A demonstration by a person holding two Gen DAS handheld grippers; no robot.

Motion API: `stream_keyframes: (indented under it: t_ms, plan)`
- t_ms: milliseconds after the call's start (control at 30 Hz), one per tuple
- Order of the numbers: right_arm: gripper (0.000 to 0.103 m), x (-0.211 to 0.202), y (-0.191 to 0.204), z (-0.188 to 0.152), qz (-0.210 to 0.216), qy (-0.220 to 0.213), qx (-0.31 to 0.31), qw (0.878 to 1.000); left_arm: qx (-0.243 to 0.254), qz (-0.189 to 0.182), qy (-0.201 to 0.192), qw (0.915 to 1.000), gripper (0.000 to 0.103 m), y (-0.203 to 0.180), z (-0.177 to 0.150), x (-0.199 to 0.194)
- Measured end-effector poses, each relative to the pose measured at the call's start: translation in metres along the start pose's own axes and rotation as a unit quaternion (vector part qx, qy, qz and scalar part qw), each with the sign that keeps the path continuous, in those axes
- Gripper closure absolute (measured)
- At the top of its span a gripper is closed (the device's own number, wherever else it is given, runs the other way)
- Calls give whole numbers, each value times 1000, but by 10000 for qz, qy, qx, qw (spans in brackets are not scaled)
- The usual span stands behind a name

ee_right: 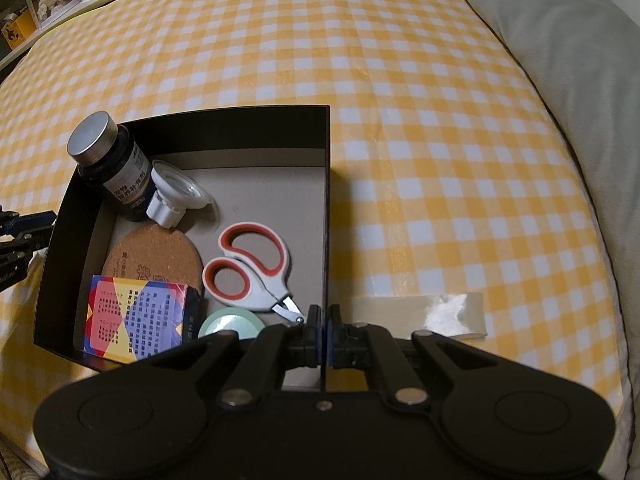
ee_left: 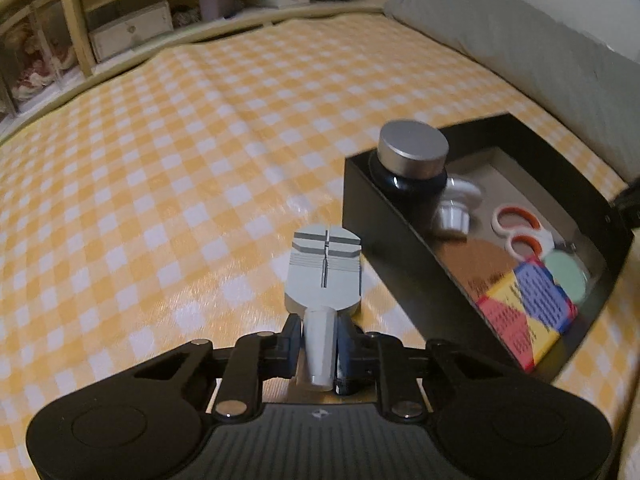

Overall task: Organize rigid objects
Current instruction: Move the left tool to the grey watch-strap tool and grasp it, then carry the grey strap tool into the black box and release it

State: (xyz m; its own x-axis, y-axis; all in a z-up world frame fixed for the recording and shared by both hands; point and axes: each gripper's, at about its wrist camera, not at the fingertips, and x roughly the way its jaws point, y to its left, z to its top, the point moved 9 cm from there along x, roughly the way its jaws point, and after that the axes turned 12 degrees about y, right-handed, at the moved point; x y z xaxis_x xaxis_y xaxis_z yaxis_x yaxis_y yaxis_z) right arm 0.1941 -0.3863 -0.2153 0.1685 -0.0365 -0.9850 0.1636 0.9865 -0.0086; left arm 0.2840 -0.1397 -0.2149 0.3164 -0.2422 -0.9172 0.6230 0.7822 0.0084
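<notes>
Left fingers [ee_left: 320, 344] clamped on pale grey tool's [ee_left: 325, 276] tapered handle, slotted head ahead of fingertips, on checked cloth [ee_left: 180, 184], right fingers [ee_right: 322, 334] pinching black box [ee_right: 326, 200] wall, bottle [ee_right: 120, 176] label unreadable

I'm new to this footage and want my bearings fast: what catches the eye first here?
First, the yellow-and-white checked cloth covering the whole surface. On it sits an open black box holding a dark bottle with a silver cap, red-handled scissors, a cork coaster and a colourful small box. Just outside the box, the left gripper is shut on the handle of a pale grey tool, while the right gripper pinches the box's wall.
</notes>
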Motion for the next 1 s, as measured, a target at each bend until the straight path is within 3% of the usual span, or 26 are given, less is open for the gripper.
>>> stream_keyframes:
  t_ms: [300,333,433,467,567,767,933,1000]
  plan:
    - [100,1,1,1,13,-3,-2,10000,196,-3,915,9956,81,19,-32,-8]
    - [100,2,0,1,11,-2,-3,10000,133,-17,911,9958,77,20,-33,-10]
    - [100,2,0,1,2,0,-9,10000,-155,-265,637,9975,43,24,-26,-14]
    - [100,2,0,1,1,-1,-10,10000,-244,-355,580,9974,38,24,-23,-15]
    - [100,2,0,1,15,3,3,10000,-381,-289,418,9980,38,24,-15,-15]
    - [100,1,-2,1,-3,6,-14,10000,-512,-80,475,9975,40,21,-6,10]
    - [100,1,0,0,-10,17,-22,10000,-383,222,580,9973,54,22,-6,18]
    - [100,1,0,0,-11,17,-21,10000,-335,277,589,9973,54,23,-7,17]
